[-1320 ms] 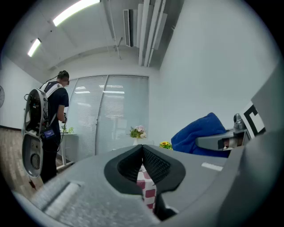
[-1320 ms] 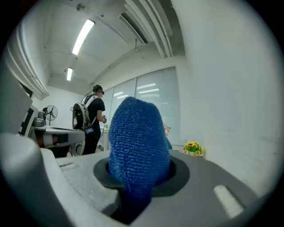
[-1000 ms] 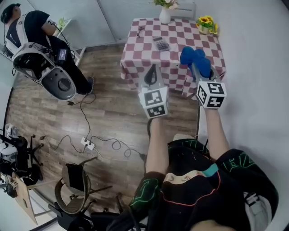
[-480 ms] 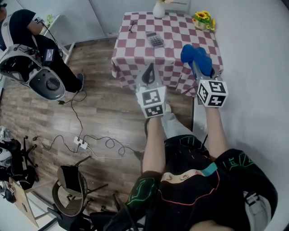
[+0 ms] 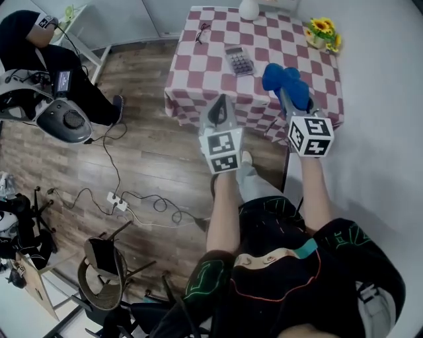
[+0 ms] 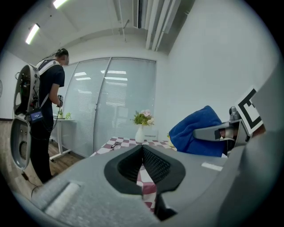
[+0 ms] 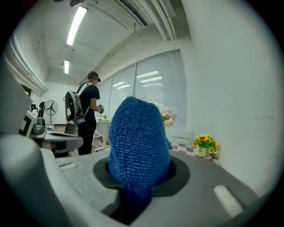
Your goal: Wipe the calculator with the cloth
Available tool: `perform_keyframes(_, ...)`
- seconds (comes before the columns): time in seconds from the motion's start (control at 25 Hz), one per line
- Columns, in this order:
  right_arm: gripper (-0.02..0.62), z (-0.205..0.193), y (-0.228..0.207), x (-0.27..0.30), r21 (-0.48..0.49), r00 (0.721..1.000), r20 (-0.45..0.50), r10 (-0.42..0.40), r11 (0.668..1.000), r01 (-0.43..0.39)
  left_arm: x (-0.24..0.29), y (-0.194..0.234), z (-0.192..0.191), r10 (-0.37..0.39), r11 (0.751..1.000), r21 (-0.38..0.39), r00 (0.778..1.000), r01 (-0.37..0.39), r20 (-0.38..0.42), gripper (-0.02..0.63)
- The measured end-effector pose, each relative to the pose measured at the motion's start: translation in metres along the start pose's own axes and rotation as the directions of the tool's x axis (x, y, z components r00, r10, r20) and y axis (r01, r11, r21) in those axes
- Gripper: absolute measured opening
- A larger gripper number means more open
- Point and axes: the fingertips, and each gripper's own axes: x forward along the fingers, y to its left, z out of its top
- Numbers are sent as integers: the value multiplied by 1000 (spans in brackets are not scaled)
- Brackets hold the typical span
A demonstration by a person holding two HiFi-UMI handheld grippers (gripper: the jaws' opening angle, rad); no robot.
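Note:
A grey calculator [image 5: 239, 61] lies on the red-and-white checked table [image 5: 205, 66], towards its middle. My right gripper [image 5: 289, 89] is shut on a blue cloth [image 5: 284, 82] that bunches up out of its jaws [image 7: 138, 146], held over the table's near right part. My left gripper [image 5: 221, 109] hangs at the table's near edge, shut with nothing between its jaws [image 6: 143, 162]. In the left gripper view the cloth [image 6: 197, 131] shows to the right, with the table [image 6: 128, 142] ahead. The calculator is apart from both grippers.
A white vase [image 5: 248, 8] and a pot of sunflowers [image 5: 322, 33] stand at the table's far side, with glasses [image 5: 201, 31] at far left. A person [image 5: 39, 53] with gear stands at left. Cables and a power strip [image 5: 115, 200] lie on the wooden floor; a chair [image 5: 106, 270] behind.
The table has drawn closer and shifted slightly right in the head view as I stepped forward. Both grippers keep their pose; the cloth stays clamped in the right one.

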Motion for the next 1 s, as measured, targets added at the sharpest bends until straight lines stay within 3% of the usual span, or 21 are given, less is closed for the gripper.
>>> perform_keyframes(0.24, 121, -33, -28, 62, 17, 995, -96, 35, 999, -33, 65, 3, -43, 10, 999, -31, 992, -14, -128, 11)
perform_keyframes(0.48, 123, -39, -65, 124, 26, 990, -125, 60, 998, -57, 133, 4, -57, 19, 999, -32, 981, -26, -195, 11)
perform_keyframes(0.72, 123, -42, -83, 165, 13, 985, -139, 98, 995, -97, 168, 6, -49, 39, 999, -13, 980, -43, -197, 11)
perform_keyframes(1.0, 123, -46, -68, 203, -25, 975, -175, 138, 989, -145, 183, 27, -50, 67, 998, -4, 972, -70, -226, 11)
